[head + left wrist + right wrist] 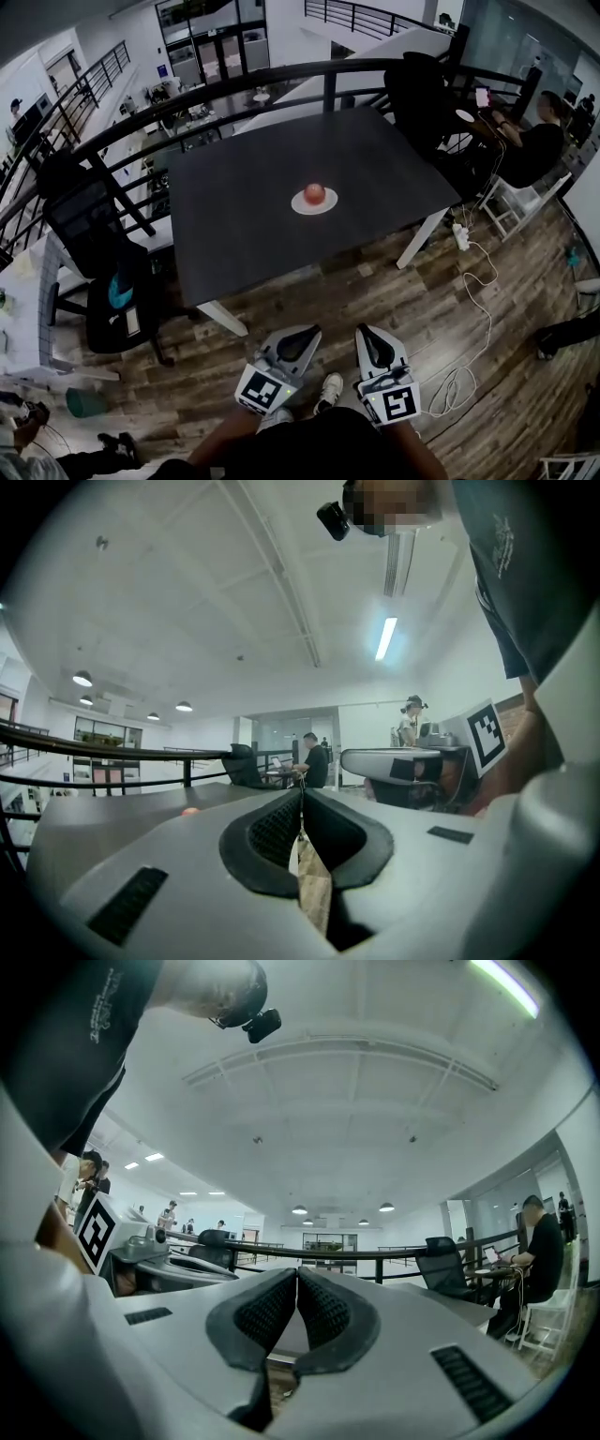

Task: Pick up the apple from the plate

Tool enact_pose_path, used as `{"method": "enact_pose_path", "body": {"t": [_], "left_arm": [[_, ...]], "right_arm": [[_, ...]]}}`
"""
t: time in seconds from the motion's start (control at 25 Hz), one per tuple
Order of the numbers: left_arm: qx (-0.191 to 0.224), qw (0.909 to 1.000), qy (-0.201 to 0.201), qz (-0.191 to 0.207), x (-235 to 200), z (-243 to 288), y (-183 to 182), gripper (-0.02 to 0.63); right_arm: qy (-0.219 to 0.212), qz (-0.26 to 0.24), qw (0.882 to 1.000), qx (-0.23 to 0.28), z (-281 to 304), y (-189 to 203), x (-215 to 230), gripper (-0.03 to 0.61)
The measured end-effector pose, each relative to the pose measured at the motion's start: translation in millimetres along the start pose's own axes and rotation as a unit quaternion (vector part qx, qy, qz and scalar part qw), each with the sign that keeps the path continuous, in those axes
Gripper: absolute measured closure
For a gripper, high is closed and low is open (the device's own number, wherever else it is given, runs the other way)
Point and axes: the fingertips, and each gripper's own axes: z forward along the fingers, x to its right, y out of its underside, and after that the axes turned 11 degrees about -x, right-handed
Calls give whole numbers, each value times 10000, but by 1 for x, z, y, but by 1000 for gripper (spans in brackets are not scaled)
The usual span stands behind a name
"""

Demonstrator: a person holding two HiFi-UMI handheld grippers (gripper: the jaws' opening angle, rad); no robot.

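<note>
A red apple (315, 194) rests on a small white plate (301, 206) near the middle of the dark table (244, 216). Both grippers hang over the wooden floor, well short of the table's near edge. My left gripper (309, 330) is shut with nothing between its pads, and the apple (190, 810) shows as a small red spot far off to its left on the tabletop. My right gripper (362, 330) is also shut and empty; its jaws (297, 1274) meet at the tips and face a railing.
A black railing (234, 80) curves behind the table. Black office chairs stand at the left (103, 253) and at the far right corner (417, 89). A seated person (534, 141) works at the right. White cables (473, 291) trail across the floor.
</note>
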Motion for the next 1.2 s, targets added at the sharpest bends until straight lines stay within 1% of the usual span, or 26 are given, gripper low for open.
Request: {"method": "enact_pose_path", "body": {"t": [0.24,0.4,0.52,0.64,0.8,0.96,1.2], "left_arm": [[-94,9999,-51,9,-5,59,-11,584],[-134,9997,-155,-134,-9,81,-17,584],[-235,9993,-244,-128,-12,93,-18,584],[-369,9988,-316,-45,-19,101,-18,586],[-311,9987,-396,-68,-28,113,-26,586],[-372,9984,-411,-77,-40,125,-18,584],[-463,9982,-352,-139,-68,148,-12,585]], "right_arm": [[-133,163,9997,149,21,0,56,554],[-259,301,9989,230,29,-3,79,554],[-329,320,9985,285,34,-2,94,554],[-365,367,9982,296,39,0,106,554],[-394,385,9979,347,50,0,117,554],[-457,308,9980,304,64,7,125,554],[-584,635,9961,202,98,14,137,554]]}}
